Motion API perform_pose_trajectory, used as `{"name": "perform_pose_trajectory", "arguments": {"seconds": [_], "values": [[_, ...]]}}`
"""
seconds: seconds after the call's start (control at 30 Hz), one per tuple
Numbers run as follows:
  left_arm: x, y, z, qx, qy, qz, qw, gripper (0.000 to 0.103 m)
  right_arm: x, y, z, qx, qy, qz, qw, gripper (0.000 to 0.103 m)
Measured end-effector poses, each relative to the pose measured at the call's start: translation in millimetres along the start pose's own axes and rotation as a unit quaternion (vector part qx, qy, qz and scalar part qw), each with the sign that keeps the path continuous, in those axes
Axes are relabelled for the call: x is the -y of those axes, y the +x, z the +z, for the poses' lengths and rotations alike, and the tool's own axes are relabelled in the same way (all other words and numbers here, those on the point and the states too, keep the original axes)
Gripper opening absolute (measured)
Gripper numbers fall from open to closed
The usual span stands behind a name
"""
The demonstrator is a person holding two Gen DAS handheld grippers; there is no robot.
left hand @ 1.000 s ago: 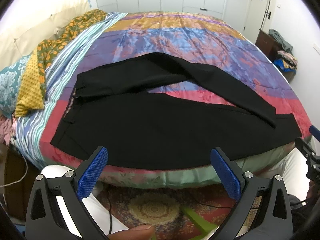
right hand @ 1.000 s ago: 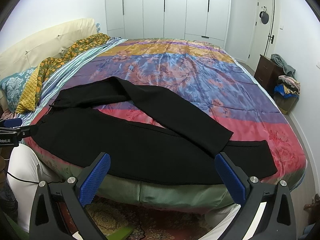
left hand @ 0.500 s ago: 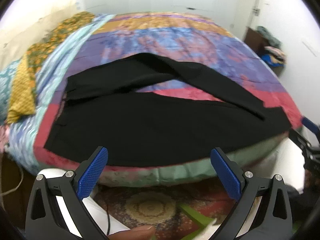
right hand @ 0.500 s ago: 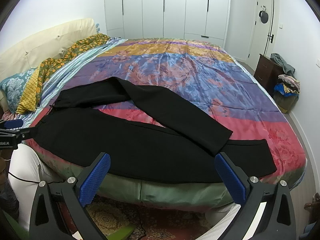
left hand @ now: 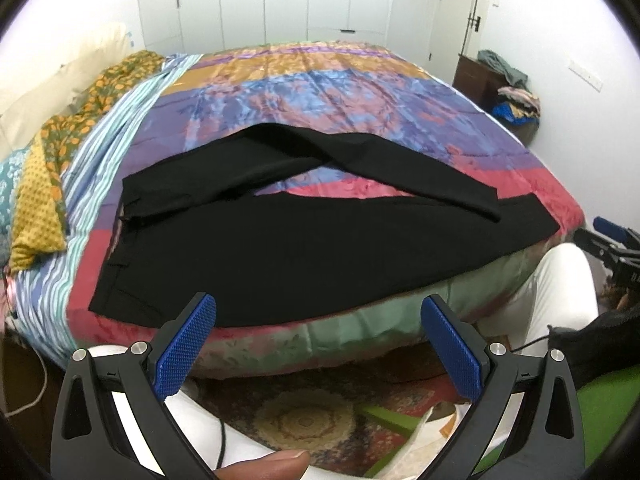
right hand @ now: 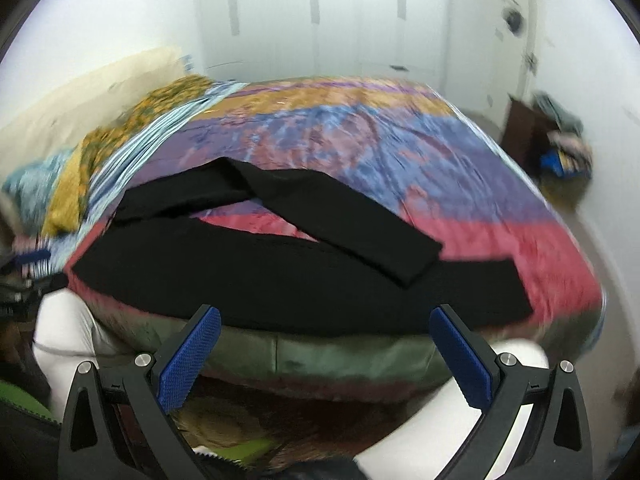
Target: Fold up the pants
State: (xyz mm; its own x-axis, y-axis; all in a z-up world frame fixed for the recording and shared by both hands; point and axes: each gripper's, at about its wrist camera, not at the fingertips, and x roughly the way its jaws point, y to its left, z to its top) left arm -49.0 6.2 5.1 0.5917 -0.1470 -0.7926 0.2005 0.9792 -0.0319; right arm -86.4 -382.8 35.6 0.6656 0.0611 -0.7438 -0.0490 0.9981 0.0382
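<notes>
- Black fabric pants (left hand: 304,248) are laid flat along the near edge of the multicoloured satin bedspread (left hand: 320,92), one leg crossed diagonally over the other.
- Left claw (left hand: 318,354) and right claw (right hand: 326,358) are held spread wide before the bed edge, gripping nothing.

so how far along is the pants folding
Early. Done: the black pants are laid out on the bed, one leg flat along the near edge. In hand: nothing; the left gripper and right gripper are both open, short of the fabric. Left: the far leg lies crooked across the other, so it needs lining up before any fold is made.
</notes>
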Motion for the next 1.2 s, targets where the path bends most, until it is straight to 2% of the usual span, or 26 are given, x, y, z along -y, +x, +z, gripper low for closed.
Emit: {"name": "perform_pose_trajectory", "arguments": {"seconds": [0.2,0.37,1.2], "values": [[1,12,-8,-0.023,0.036,0.012,0.999,0.102,-2,-9,-2,-0.002,-0.003,-0.02,1.0,0.103],[1,18,-11,-0.031,0.012,0.0,0.9994,0.102,-7,-5,-2,-0.005,0.002,-0.015,1.0,0.103],[-2,14,-14,-0.018,-0.001,0.019,0.9997,0.102,-2,-7,-6,-0.002,0.016,-0.029,0.999,0.103]]}}
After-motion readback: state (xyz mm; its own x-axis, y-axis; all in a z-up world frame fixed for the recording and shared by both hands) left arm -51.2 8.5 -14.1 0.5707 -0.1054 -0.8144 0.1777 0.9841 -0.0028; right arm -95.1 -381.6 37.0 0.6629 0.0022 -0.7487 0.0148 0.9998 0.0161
